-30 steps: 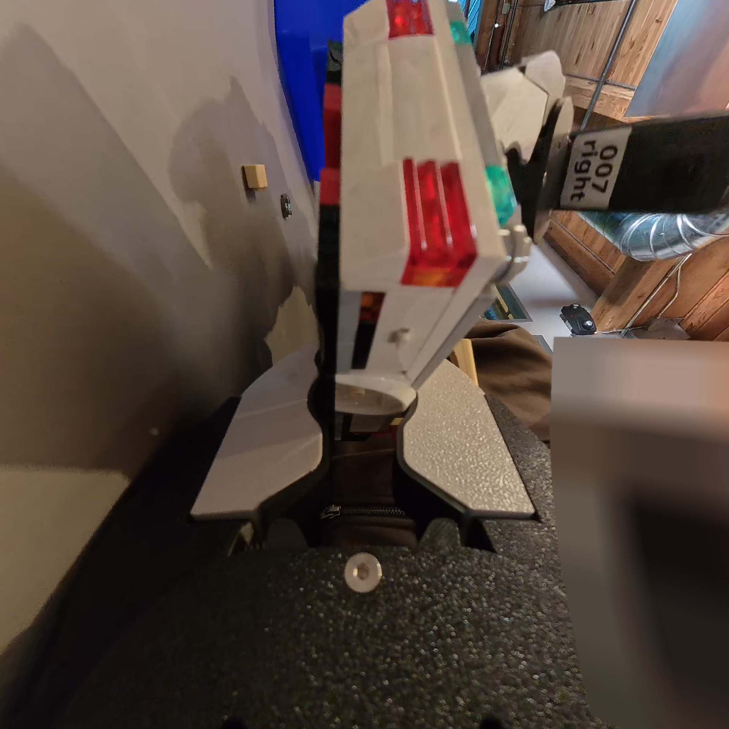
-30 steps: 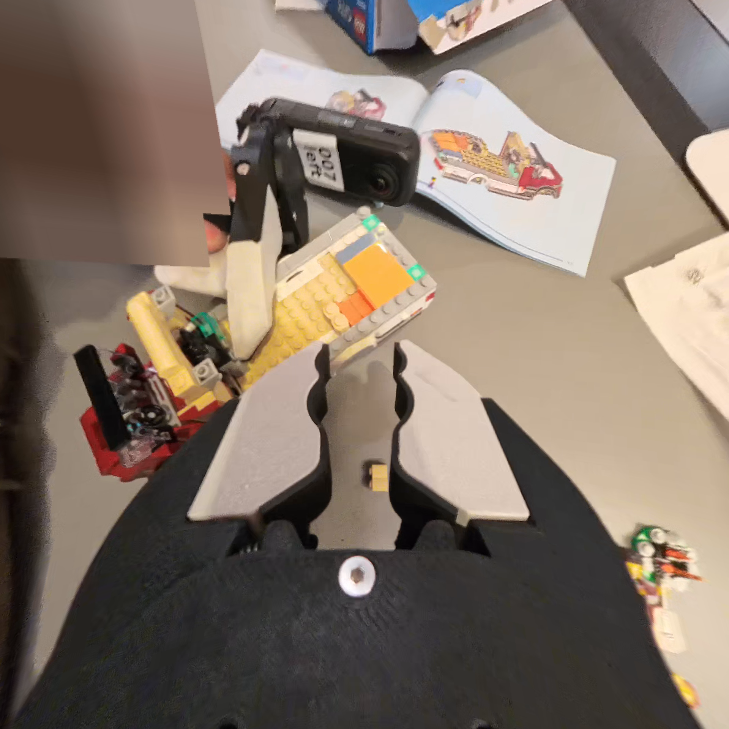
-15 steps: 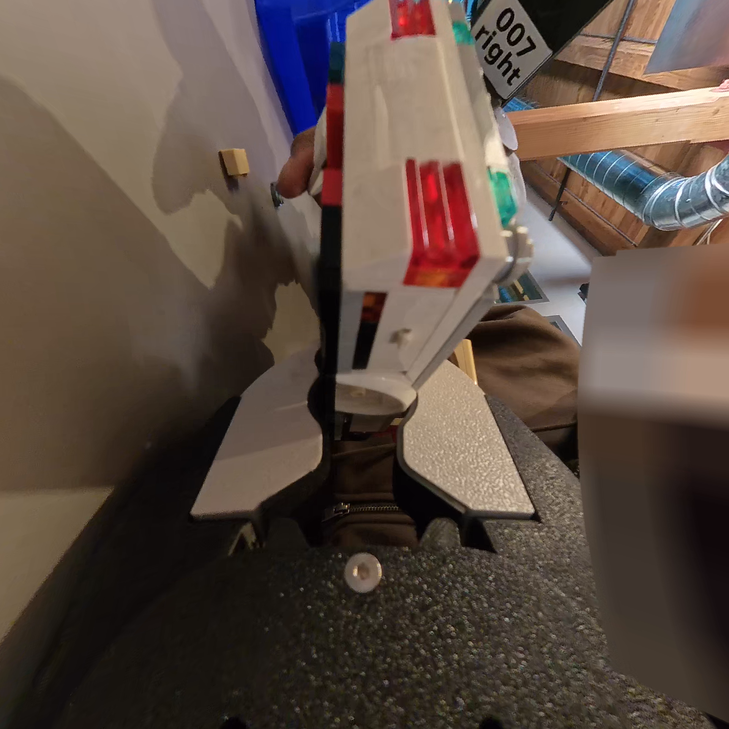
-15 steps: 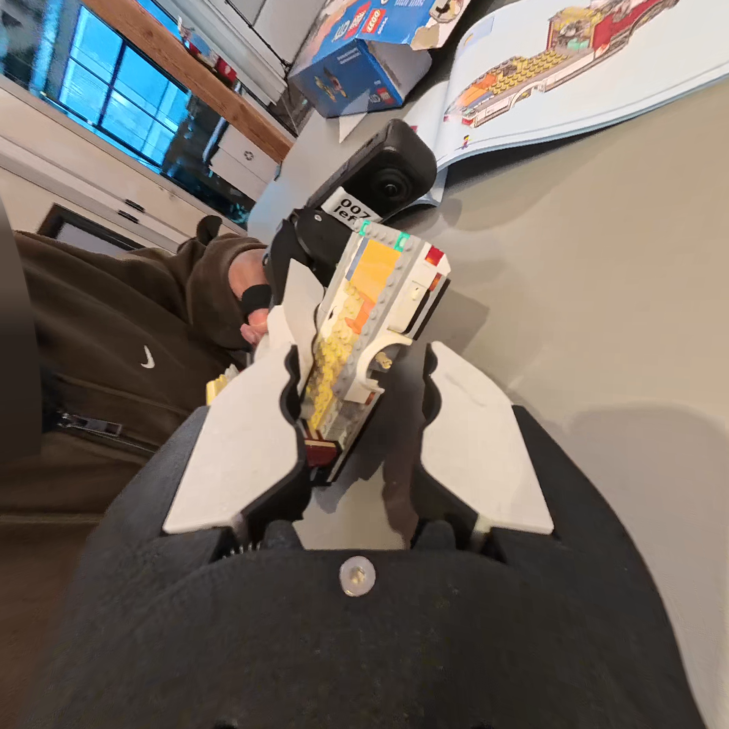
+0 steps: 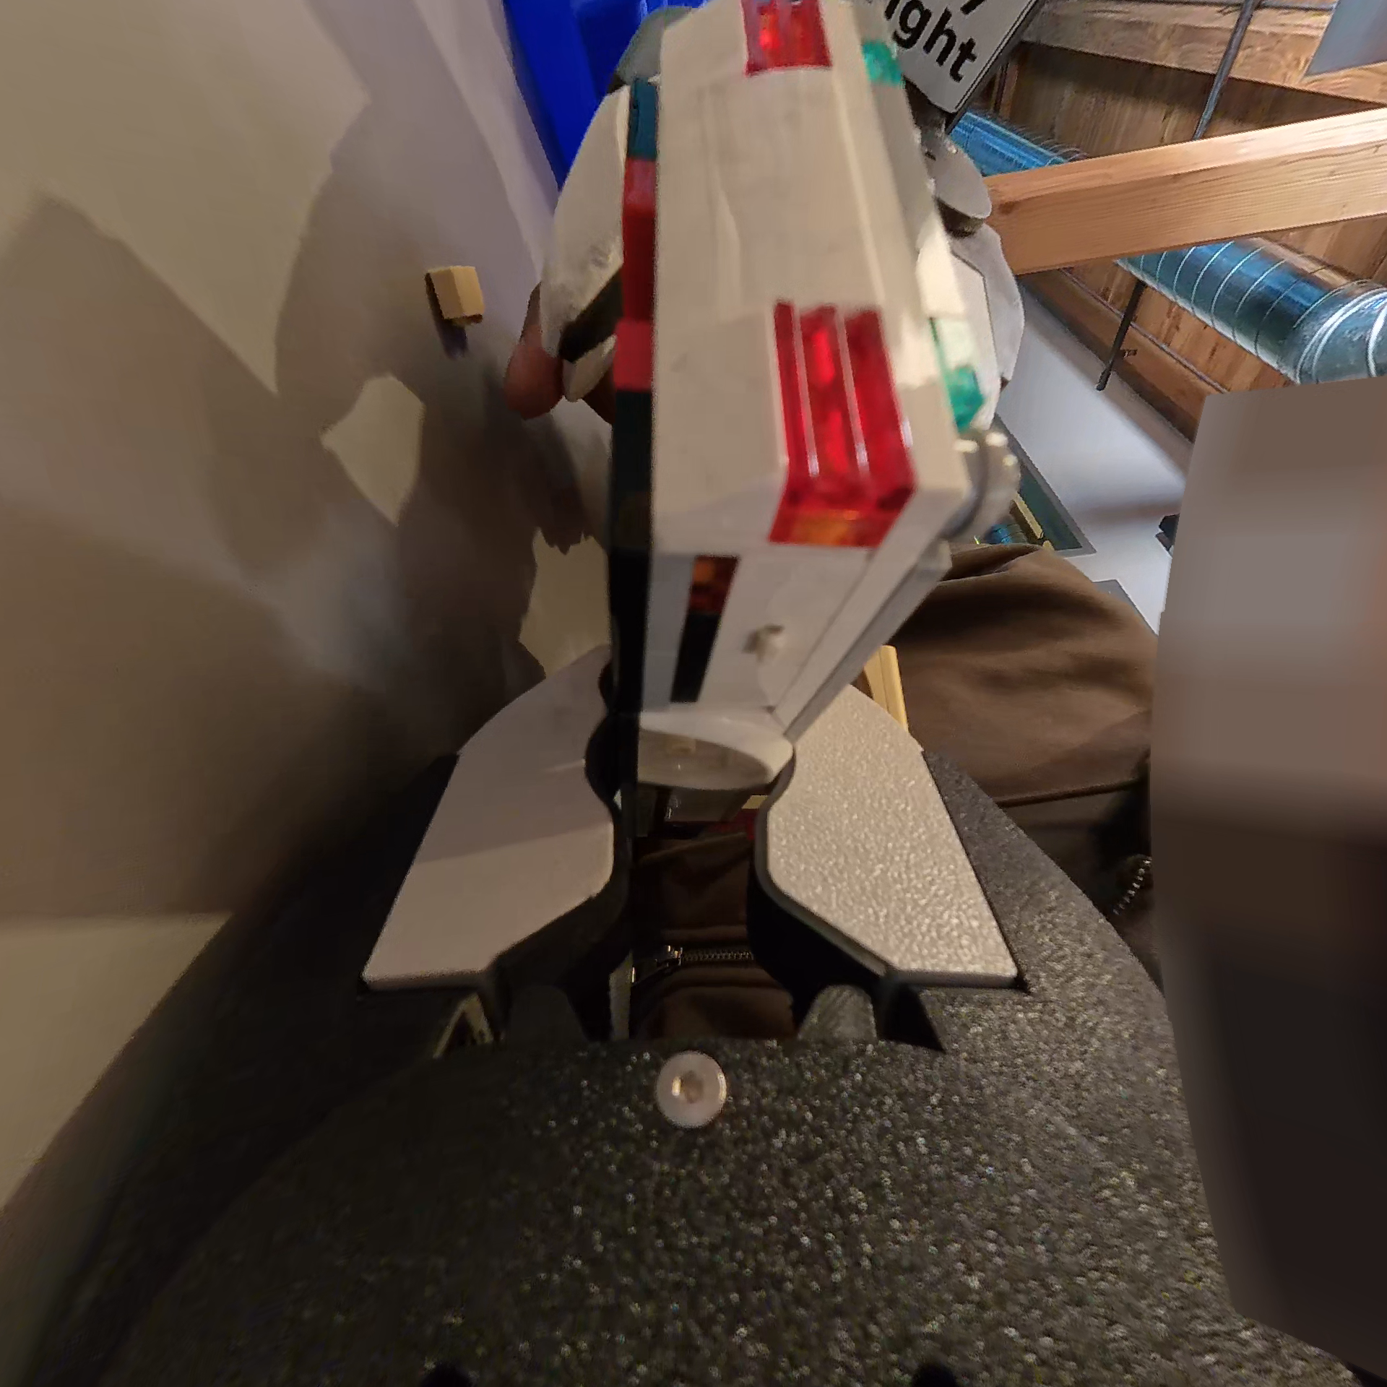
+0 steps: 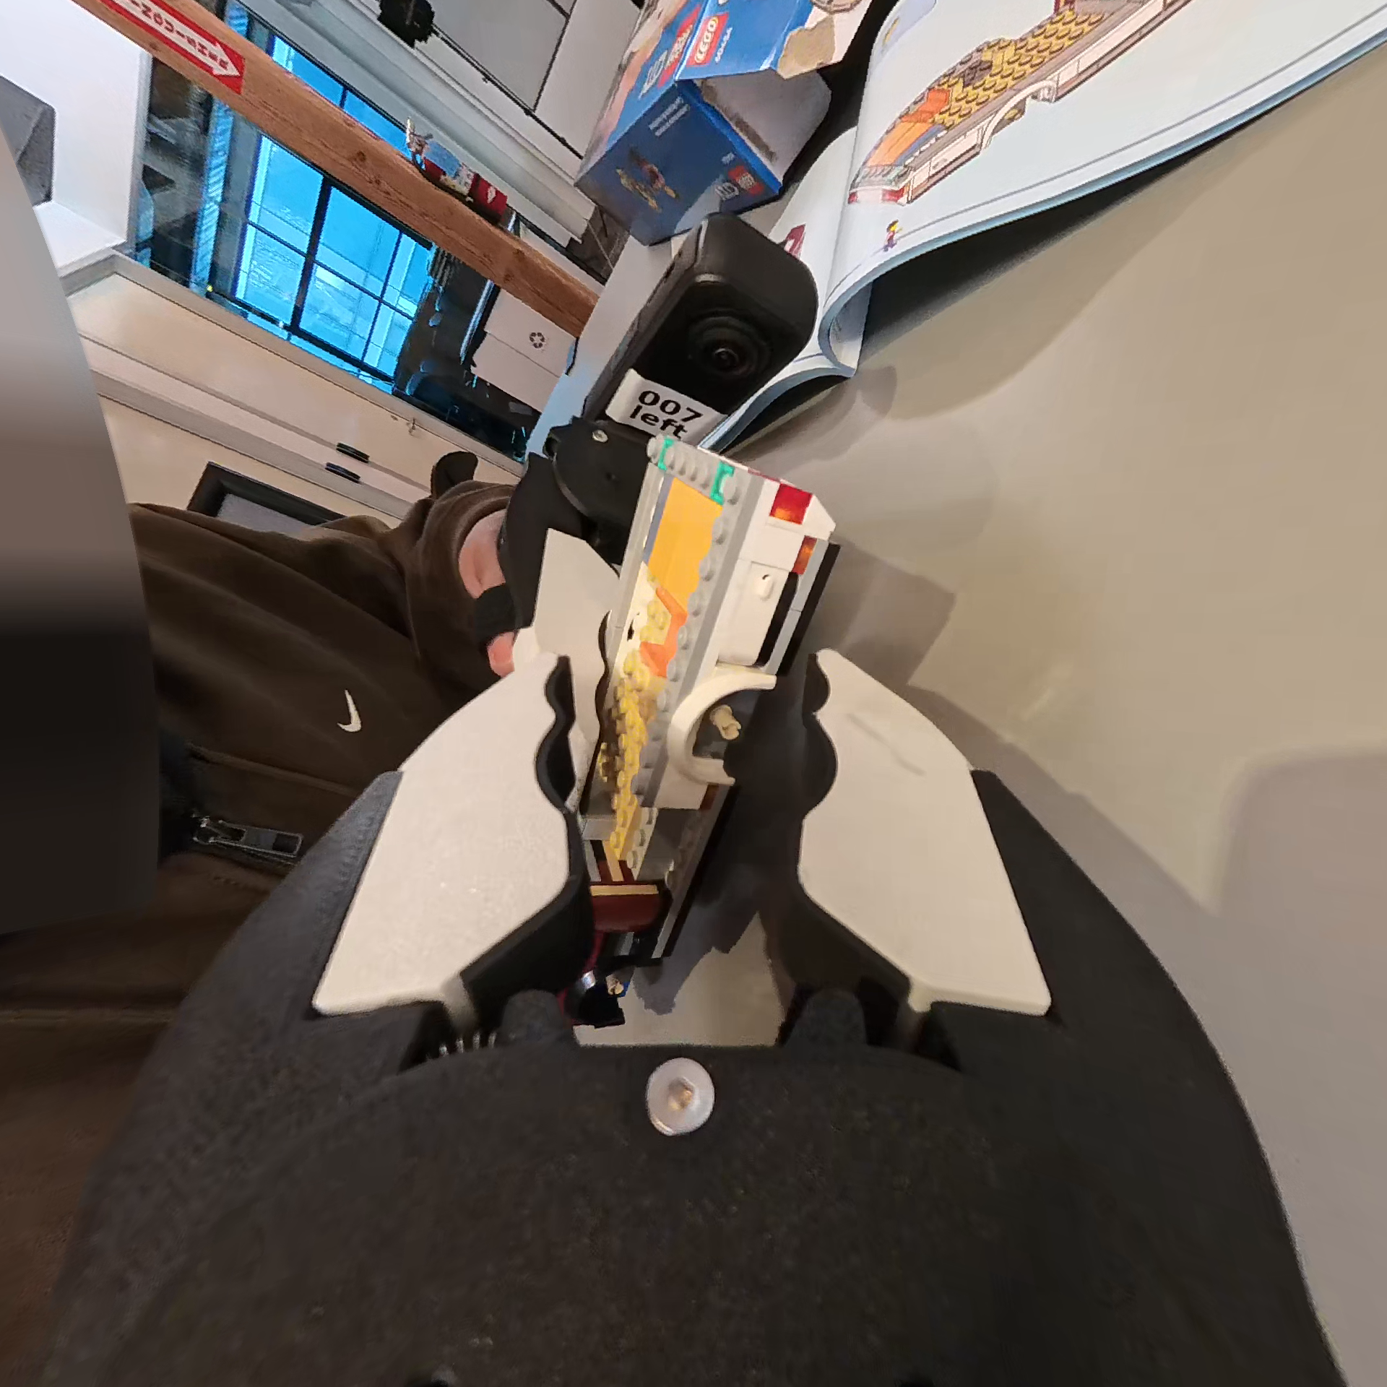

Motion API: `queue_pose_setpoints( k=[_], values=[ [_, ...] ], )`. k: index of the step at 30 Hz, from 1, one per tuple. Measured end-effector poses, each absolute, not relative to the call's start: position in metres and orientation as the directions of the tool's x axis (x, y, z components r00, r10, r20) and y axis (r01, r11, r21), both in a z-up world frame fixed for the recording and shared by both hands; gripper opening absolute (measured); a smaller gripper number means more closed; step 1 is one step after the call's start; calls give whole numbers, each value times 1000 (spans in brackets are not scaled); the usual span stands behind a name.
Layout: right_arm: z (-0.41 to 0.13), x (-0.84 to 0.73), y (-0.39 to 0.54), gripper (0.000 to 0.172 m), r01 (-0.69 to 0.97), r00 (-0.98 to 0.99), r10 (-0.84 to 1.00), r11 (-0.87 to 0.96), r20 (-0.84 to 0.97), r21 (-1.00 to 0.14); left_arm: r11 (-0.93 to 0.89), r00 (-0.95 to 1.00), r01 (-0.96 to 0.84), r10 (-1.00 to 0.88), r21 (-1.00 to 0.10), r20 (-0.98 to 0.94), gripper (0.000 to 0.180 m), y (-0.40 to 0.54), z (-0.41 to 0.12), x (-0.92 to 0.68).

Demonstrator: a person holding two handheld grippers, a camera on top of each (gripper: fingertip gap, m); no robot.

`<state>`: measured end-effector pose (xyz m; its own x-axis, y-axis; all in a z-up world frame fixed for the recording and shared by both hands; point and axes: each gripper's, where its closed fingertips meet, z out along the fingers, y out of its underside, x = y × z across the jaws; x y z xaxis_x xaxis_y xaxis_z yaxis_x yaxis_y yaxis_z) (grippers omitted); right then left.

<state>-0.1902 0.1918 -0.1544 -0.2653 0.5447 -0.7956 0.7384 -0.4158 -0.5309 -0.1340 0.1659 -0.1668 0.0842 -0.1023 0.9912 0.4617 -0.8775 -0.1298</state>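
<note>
Left jaws: the left gripper (image 5: 694, 758) was clamped on the near end of a white and grey toy-brick vehicle body with red transparent lamps (image 5: 780, 360); both grey pads pressed its sides.
Right jaws: the right gripper (image 6: 687, 739) stood apart around the other end of the same body (image 6: 705, 600). The left finger (image 6: 480, 795) was close against the yellow studded side; the right finger (image 6: 901, 795) had a clear gap to the white wheel arch.
Position: the body was held in the air, tilted, above the grey counter (image 6: 1126, 525).
Advice: I judge a good hold needs flat walls under both pads, not the arch, and a slow, gentle squeeze.
Beyond: a small tan brick (image 5: 454, 293) lay on the counter; an open instruction booklet (image 6: 1051, 127) and a blue cardboard box (image 6: 675, 157) lay farther away.
</note>
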Motion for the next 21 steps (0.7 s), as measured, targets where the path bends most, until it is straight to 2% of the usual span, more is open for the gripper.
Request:
queue_pose_setpoints(
  k=[11,21],
  values=[
    [-157,-188,189,42,749,-282,514,-409,-810,-521,-876,96,450,-146,-174,985,32,165,-163,-133],
    [-154,-190,189,40,743,-289,477,-436,-830,-508,-873,125,445,-159,-199,979,32,166,-164,-135]
  ],
)
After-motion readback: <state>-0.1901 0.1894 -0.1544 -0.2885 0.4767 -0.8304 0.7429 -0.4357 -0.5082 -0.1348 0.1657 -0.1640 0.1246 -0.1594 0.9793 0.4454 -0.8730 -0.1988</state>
